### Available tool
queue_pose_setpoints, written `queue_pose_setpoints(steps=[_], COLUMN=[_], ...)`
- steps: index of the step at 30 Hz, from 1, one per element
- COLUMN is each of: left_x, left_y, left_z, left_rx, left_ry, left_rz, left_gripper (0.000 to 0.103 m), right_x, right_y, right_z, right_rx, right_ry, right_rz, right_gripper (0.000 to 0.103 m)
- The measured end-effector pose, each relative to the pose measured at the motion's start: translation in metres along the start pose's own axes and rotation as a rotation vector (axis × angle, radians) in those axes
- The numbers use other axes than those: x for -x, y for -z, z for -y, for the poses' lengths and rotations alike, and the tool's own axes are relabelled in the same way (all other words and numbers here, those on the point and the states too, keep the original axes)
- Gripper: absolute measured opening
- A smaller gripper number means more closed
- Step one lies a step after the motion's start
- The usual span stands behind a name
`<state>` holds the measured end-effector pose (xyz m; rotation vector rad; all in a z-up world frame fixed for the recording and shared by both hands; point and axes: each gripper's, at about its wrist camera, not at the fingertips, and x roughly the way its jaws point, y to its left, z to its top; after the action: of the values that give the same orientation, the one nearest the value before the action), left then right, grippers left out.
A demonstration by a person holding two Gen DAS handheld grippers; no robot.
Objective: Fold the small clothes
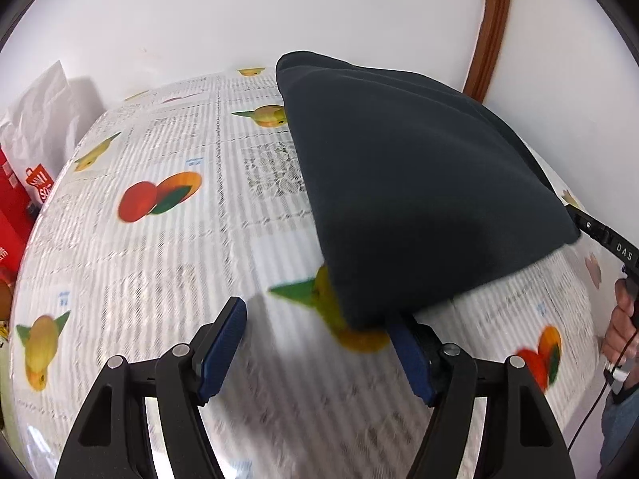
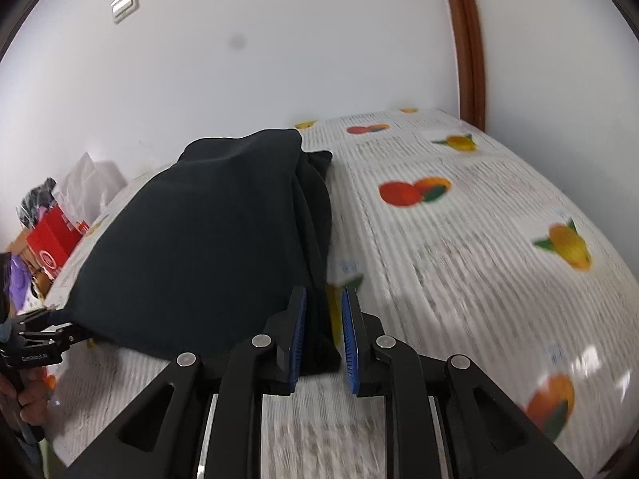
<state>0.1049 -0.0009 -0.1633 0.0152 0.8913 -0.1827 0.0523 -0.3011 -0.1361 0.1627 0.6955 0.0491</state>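
Observation:
A dark navy garment [image 1: 415, 195] lies folded in layers on the fruit-print tablecloth [image 1: 171, 263]. My left gripper [image 1: 315, 351] is open, low over the table; the cloth's near corner drapes onto its right fingertip. In the right wrist view the garment [image 2: 207, 247] fills the left centre. My right gripper [image 2: 324, 327] has its blue pads a little apart, with the garment's near right corner lying between them; no firm grip shows. The left gripper [image 2: 60, 337] shows at the garment's left corner. The right gripper's body [image 1: 607, 235] shows at the cloth's right edge.
A white wall stands behind the table. A brown wooden frame [image 2: 465, 40] runs up the wall at the right. Red boxes [image 1: 16, 207] and a white bag [image 1: 44, 111] sit beyond the table's left end. The tablecloth [image 2: 459, 259] stretches to the right.

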Motion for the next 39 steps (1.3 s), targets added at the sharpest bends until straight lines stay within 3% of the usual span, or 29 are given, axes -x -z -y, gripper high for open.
queue_pose_setpoints(steps=[5, 10, 12, 19, 24, 27, 33, 37, 38, 39], left_x=[0.031, 0.038, 0.031, -0.013, 0.003, 0.01, 0.001, -0.013, -0.016, -0.02], left_y=[0.004, -0.018, -0.026, -0.023, -0.028, -0.04, -0.068, -0.08, -0.081, -0.081], left_z=[-0.006, -0.004, -0.003, 0.0, 0.0, 0.002, -0.006, -0.011, -0.012, -0.013], left_rx=[0.02, 0.027, 0.036, 0.031, 0.034, 0.013, 0.009, 0.016, 0.016, 0.014], left_ry=[0.067, 0.044, 0.037, 0.029, 0.048, 0.006, 0.002, 0.036, 0.042, 0.045], left_rz=[0.054, 0.105, 0.1, -0.029, 0.004, 0.041, 0.052, 0.038, 0.034, 0.03], left_gripper=[0.07, 0.07, 0.07, 0.072, 0.071, 0.07, 0.07, 0.072, 0.074, 0.075], right_x=[0.022, 0.026, 0.024, 0.014, 0.021, 0.001, -0.062, -0.108, -0.117, -0.121], right_y=[-0.008, -0.017, -0.014, -0.014, -0.04, -0.064, -0.108, -0.126, -0.128, -0.131], right_z=[0.006, -0.002, -0.006, -0.004, -0.012, -0.023, -0.035, -0.039, -0.042, -0.045], right_rx=[0.017, 0.026, 0.024, 0.039, 0.088, 0.1, 0.053, 0.045, 0.077, 0.112], right_ry=[-0.012, -0.055, -0.073, -0.067, -0.078, -0.073, -0.059, -0.063, -0.067, -0.079], right_rz=[0.006, -0.012, -0.024, -0.08, -0.03, -0.036, -0.121, -0.22, -0.243, -0.25], right_gripper=[0.021, 0.033, 0.039, 0.04, 0.04, 0.04, 0.04, 0.036, 0.011, 0.005])
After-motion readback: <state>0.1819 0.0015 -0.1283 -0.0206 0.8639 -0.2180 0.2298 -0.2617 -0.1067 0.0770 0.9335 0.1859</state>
